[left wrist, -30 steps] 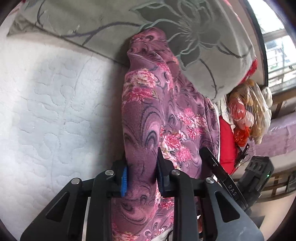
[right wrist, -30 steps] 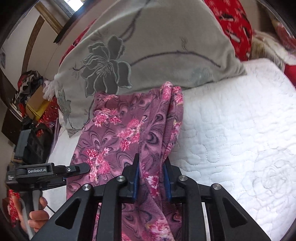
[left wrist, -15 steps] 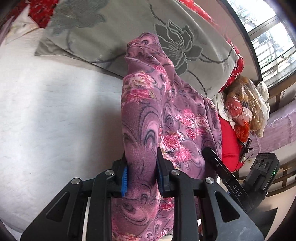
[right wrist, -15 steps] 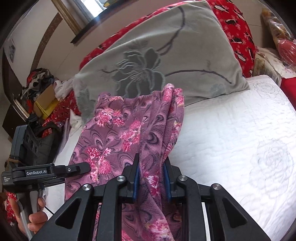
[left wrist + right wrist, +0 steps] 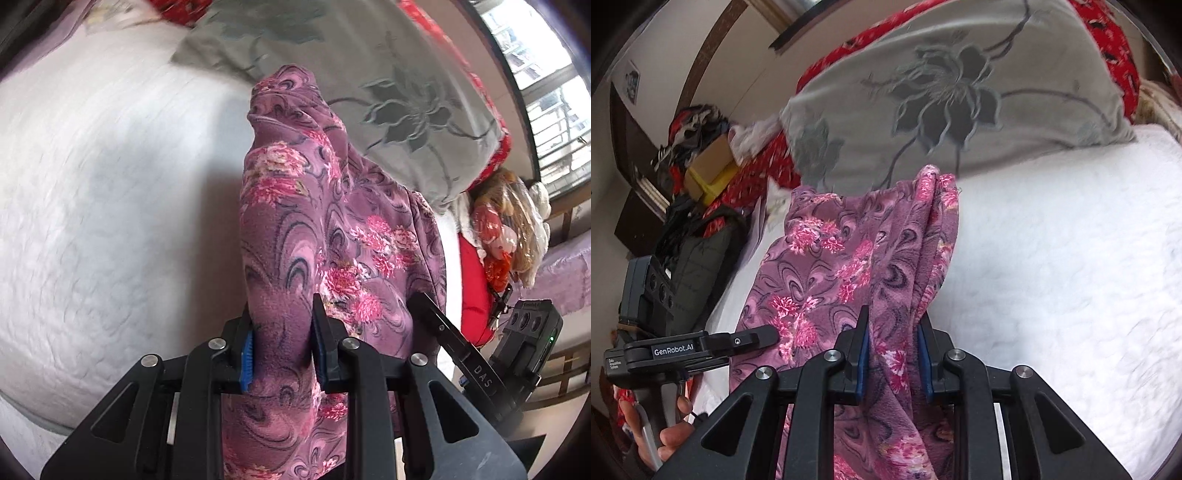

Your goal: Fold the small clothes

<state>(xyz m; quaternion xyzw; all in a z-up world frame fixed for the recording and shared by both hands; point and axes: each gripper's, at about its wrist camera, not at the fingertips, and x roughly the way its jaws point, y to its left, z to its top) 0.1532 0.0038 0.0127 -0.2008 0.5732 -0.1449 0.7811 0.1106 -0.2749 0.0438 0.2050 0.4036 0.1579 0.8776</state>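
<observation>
- My left claw (image 5: 282,345) and right claw (image 5: 892,356) each pinch a bunched edge of the purple fleece garment with pink flowers (image 5: 325,236).
- Garment hangs stretched between them above the white quilted bedspread (image 5: 1071,277), near the grey floral pillow (image 5: 953,85).
- Folding judged unfinished: nothing laid flat yet.
- Fleece looks soft, thick, limp.

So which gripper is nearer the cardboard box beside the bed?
Left. The left gripper holds the floral garment on the cardboard box side; the right gripper grips the other edge, toward the white quilt.
</observation>
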